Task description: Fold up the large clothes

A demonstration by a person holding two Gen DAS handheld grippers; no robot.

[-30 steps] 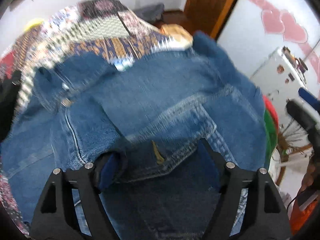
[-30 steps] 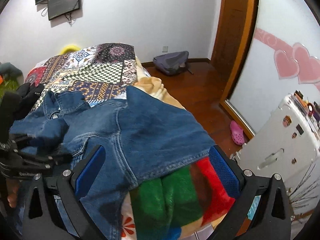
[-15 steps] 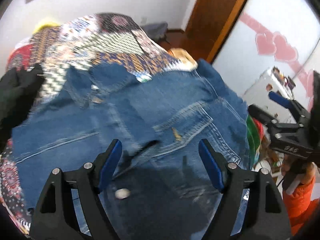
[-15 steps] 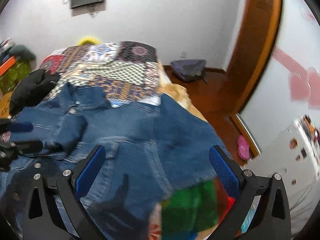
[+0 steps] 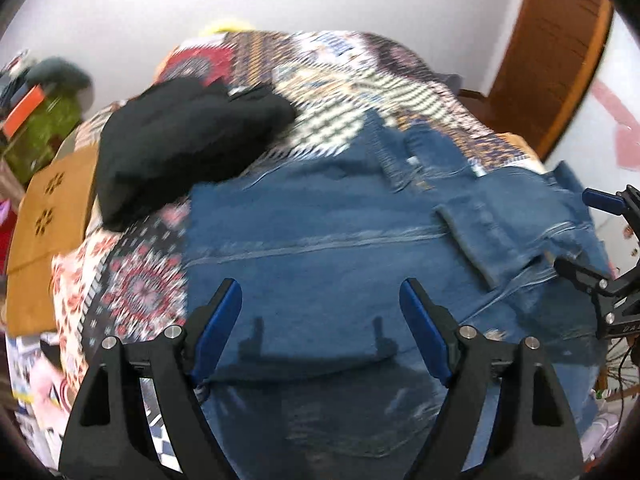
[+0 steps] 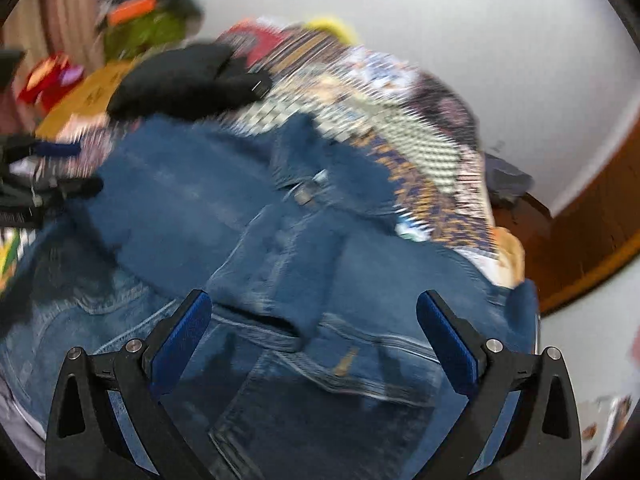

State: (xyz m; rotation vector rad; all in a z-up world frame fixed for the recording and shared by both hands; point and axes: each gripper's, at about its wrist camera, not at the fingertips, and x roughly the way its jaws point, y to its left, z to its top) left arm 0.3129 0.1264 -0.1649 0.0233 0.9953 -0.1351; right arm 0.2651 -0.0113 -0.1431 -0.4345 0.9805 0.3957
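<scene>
Fold is partway, my read: denim jacket [image 5: 340, 248] lies spread on the bed, sleeves already turned in across the body, one cuff [image 5: 468, 240] lying diagonally on the panel in the left wrist view and the collar [image 6: 316, 168] bunched at the far end in the right wrist view. Body itself looks not yet folded in half; hem end sits nearest both cameras, rumpled, seams wavy, so some smoothing plus the final cross-fold look like what's left. Left gripper [image 5: 320, 320] hangs over the near panel, jaws wide and just been opening a touch further, nothing between the pads, only its shadow on the denim. Right gripper [image 6: 314, 328] likewise spread wide above the lapped front, no cloth pinched; it also shows at the right edge of the left view, over the jacket's right-hand side. Both frames are motion-blurred, so fine creases and buttons are hard to call. Surface: bed with a busy patchwork quilt [image 5: 360, 76], soft, jacket covers most of the near half. A black garment [image 5: 180, 136] is heaped on the quilt at the far left, just beside the jacket's corner, possibly overlapping it, can't tell. Brown cardboard [image 5: 52, 208] with cut-outs left of the bed, green-and-orange clutter [image 5: 40, 120] beyond it. Room: white wall [image 6: 480, 40], wooden door [image 5: 552, 40] at right, dark bag [image 6: 506, 180] on the wood floor near the baseboard.
</scene>
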